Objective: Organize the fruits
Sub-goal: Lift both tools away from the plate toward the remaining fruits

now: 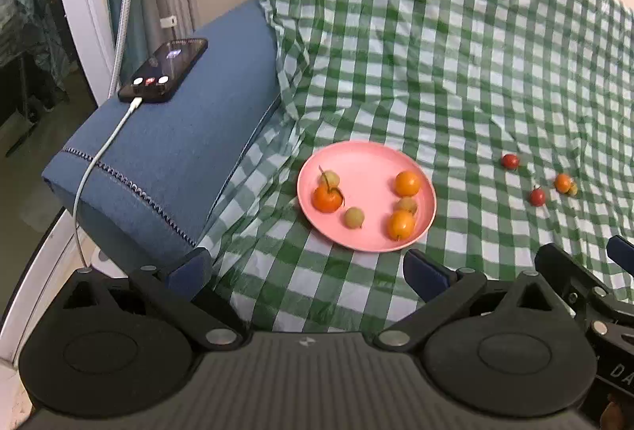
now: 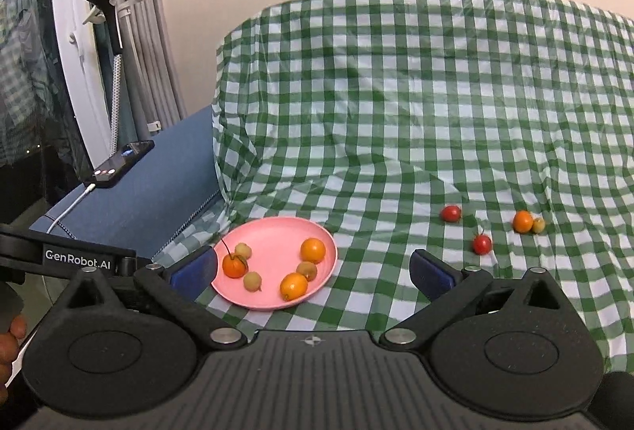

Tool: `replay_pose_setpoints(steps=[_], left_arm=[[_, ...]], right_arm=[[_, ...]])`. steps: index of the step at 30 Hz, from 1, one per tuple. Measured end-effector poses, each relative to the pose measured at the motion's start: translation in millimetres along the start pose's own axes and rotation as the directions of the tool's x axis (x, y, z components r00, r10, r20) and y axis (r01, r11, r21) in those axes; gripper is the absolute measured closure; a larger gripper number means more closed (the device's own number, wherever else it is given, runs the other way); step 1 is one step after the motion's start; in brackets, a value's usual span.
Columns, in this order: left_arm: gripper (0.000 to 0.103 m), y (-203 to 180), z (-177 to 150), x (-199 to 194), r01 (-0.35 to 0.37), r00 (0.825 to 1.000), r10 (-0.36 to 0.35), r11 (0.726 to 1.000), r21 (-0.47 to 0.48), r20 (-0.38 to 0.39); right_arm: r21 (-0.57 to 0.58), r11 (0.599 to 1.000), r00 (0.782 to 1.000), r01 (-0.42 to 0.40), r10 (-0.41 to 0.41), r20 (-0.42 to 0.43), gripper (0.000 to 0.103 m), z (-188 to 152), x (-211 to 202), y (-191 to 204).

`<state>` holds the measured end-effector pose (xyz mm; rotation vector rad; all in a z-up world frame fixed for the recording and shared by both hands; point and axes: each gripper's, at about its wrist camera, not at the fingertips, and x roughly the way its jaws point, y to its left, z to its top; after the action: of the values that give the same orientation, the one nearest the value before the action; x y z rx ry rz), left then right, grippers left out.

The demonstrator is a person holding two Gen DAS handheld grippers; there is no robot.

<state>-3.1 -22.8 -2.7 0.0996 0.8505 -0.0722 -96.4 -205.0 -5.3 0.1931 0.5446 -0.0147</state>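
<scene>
A pink plate lies on the green checked cloth and holds several small orange and yellow-green fruits. To its right on the cloth lie two red fruits and an orange fruit touching a small yellow-green one. My left gripper is open and empty, just in front of the plate. My right gripper is open and empty, near the plate's front right; it also shows at the right edge of the left wrist view.
A blue cushion lies left of the plate, with a phone on a white cable on top. The cloth rises at the back against a wall. Curtains and a white frame stand at the far left.
</scene>
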Motion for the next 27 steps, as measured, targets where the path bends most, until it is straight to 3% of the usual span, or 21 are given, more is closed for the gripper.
replay_pose_setpoints(steps=[12,18,22,27], left_arm=[[0.000,-18,9,23,-0.012,0.998,0.014,0.999,0.032,-0.063],[0.000,-48,29,49,0.030,0.994,-0.027,0.999,0.028,-0.106],[0.000,-81,48,73,0.075,0.989,-0.070,0.997,0.034,-0.130],[0.000,-137,78,112,0.119,0.983,-0.107,0.990,0.079,-0.149]], right_arm=[[0.114,0.993,1.000,0.017,-0.016,-0.012,0.001,-11,15,-32],[0.148,0.981,0.992,0.123,-0.124,-0.002,0.001,-15,29,-72],[0.167,0.955,0.967,0.247,-0.253,0.014,0.001,-14,45,-114],[0.163,0.897,0.906,0.412,-0.422,0.033,0.001,-4,80,-188]])
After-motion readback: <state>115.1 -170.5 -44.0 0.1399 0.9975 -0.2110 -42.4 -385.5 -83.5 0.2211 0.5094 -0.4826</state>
